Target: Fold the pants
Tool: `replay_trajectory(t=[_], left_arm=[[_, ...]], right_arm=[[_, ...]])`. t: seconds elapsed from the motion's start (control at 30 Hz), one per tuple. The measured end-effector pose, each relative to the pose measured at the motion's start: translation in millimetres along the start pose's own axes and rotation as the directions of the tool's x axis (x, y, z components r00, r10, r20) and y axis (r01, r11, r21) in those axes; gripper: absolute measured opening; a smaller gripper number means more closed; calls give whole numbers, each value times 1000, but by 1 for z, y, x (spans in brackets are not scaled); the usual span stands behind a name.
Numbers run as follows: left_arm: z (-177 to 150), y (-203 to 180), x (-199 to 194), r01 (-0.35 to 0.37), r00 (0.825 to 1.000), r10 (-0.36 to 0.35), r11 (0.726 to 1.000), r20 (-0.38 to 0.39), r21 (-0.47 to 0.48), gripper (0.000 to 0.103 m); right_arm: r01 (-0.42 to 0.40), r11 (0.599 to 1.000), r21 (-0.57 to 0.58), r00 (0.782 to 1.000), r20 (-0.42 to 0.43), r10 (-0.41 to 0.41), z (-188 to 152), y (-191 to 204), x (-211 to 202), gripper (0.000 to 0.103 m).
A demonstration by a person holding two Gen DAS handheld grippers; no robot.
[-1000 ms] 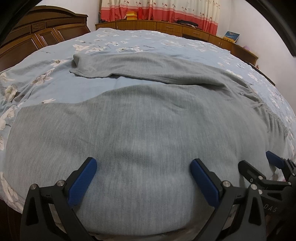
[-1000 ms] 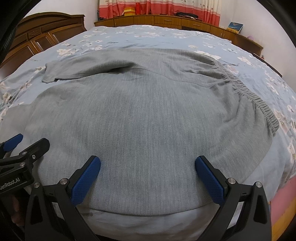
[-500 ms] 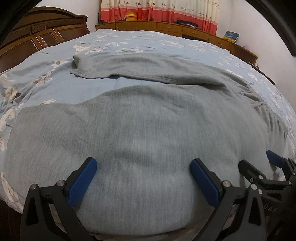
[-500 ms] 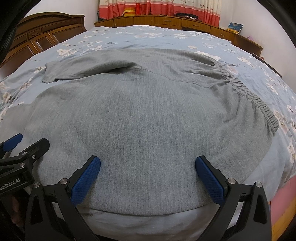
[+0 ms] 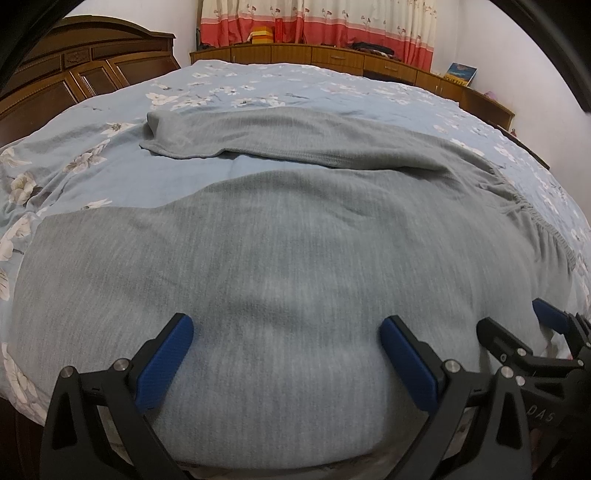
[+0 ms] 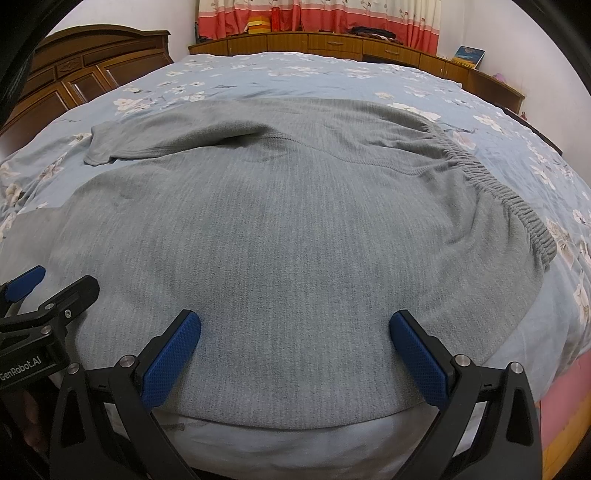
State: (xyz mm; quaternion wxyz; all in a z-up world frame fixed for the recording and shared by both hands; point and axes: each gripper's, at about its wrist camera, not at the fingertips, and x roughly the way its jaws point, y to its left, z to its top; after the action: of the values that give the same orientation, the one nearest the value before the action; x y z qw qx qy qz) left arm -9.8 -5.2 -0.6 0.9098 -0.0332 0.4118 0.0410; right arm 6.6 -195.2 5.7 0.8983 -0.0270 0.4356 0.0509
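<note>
A pair of grey knit pants (image 6: 295,229) lies spread across a bed dressed in a light-blue sheet printed with white flowers (image 6: 295,74), its gathered elastic waistband (image 6: 517,206) off to the right and one leg (image 5: 280,136) stretching away leftward toward the dark wooden headboard (image 5: 85,77). At the near edge of the bed, the left gripper (image 5: 284,354) and the right gripper (image 6: 295,347) sit side by side over the nearer leg, each with its blue-padded fingers spread wide and nothing between them, the fabric lying flat beneath. The left gripper's black frame shows at the lower left of the right wrist view. Behind the bed, a low wooden cabinet (image 6: 332,44) runs beneath red-and-cream curtains (image 6: 317,14).
</note>
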Motion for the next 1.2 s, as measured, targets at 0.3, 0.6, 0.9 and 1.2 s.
replay_trajectory(t=[0.3,0.6,0.9,1.2], left_arm=[[-1,-1,-1,0,1000,0,1000,1,0,103],[-1,-1,0,0,1000,0,1000,2,0,103],[-1,-1,0,-1,1000,1,1000,2,0,103],[-1,-1,0,0,1000,0,1000,0,0,103]], right_arm=[[0,1000,0,1000,1,0,0,0,0,103],[0,1000,0,1000,1,0,-1,0,0,103],[0,1000,-1,1000,3,0,0,0,0,103],[-5,1000,-1,1000,2,5,1,-1,-1,103]])
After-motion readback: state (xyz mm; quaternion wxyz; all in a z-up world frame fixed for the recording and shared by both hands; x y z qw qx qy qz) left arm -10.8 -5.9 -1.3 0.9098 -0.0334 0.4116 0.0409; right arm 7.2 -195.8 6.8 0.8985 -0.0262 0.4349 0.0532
